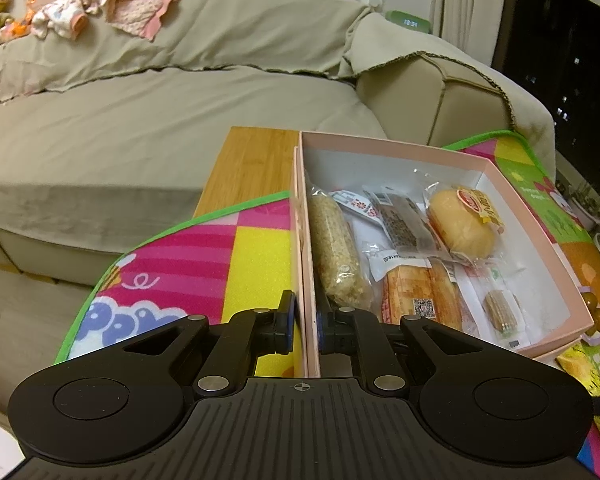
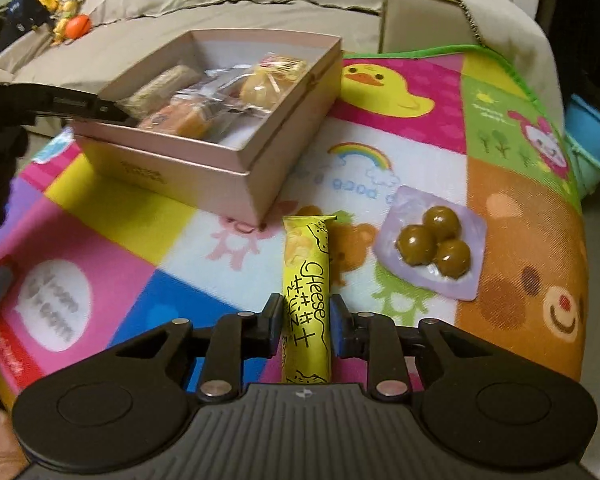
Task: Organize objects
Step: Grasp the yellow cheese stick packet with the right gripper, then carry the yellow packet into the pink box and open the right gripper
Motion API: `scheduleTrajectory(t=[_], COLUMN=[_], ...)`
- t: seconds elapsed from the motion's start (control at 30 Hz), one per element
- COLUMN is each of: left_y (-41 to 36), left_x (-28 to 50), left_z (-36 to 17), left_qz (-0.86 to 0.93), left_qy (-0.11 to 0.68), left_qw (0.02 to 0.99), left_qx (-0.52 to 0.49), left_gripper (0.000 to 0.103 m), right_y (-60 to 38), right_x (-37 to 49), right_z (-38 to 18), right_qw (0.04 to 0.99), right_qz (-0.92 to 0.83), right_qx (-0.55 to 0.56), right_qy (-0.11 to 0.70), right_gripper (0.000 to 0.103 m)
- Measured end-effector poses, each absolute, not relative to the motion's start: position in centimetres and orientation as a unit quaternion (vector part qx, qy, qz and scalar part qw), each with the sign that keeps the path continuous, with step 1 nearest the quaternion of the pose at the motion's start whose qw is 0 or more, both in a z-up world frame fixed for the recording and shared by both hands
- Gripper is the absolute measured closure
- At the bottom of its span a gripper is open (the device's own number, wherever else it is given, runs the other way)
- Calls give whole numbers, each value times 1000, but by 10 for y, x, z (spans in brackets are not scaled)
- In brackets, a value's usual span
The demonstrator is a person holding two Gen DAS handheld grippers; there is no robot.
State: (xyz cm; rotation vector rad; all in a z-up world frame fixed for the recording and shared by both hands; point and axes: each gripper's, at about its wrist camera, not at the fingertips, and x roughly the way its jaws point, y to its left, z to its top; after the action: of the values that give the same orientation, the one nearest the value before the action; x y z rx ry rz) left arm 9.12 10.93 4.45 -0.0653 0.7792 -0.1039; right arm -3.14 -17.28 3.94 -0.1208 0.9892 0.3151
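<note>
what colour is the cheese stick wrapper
Yellow with black lettering, the long cheese snack packet; clearest in the right wrist view.

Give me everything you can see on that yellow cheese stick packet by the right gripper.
The cheese stick packet is a long, narrow, glossy yellow wrapper with black "Cheese" lettering and cartoon doodles, crimped at its far end. It looks sealed and lies flat on the play mat, pointing away from the camera. The right gripper has its jaws either side of the packet's middle, close on it.

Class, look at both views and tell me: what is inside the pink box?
The box holds wrapped snacks: a grain bar, a dark bar, a round bun, sliced bread, a small corn piece. Anything beneath them is covered.
</note>
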Motion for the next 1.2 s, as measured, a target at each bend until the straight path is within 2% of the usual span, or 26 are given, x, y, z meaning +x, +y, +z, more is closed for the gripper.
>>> scheduleTrajectory(t=[0.2, 0.4, 0.53, 0.87, 0.93, 1.07, 1.2], left_y=[110, 110, 109, 109, 109, 109, 109], left_x=[90, 90, 91, 91, 92, 91, 91], left_z=[45, 44, 44, 44, 45, 44, 44], left_qz=[-49, -50, -50, -51, -52, -55, -56], left_qy=[379, 378, 378, 379, 379, 378, 377], left_qw=[924, 924, 924, 923, 923, 923, 923], left_qx=[-33, -37, -37, -39, -39, -41, -42], left_gripper=[91, 91, 91, 91, 91, 91, 90], right_y=[-183, -185, -171, -103, -92, -88, -103], right_x=[-52, -52, -29, 60, 70, 76, 67], right_z=[81, 154, 183, 174, 168, 159, 150], right_qw=[881, 918, 929, 920, 918, 920, 922], right_qz=[155, 172, 198, 219, 218, 207, 190], right_qx=[-43, -15, 15, 62, 64, 60, 49], right_qy=[445, 356, 314, 320, 325, 329, 334], right_gripper=[82, 82, 82, 81, 77, 59, 49])
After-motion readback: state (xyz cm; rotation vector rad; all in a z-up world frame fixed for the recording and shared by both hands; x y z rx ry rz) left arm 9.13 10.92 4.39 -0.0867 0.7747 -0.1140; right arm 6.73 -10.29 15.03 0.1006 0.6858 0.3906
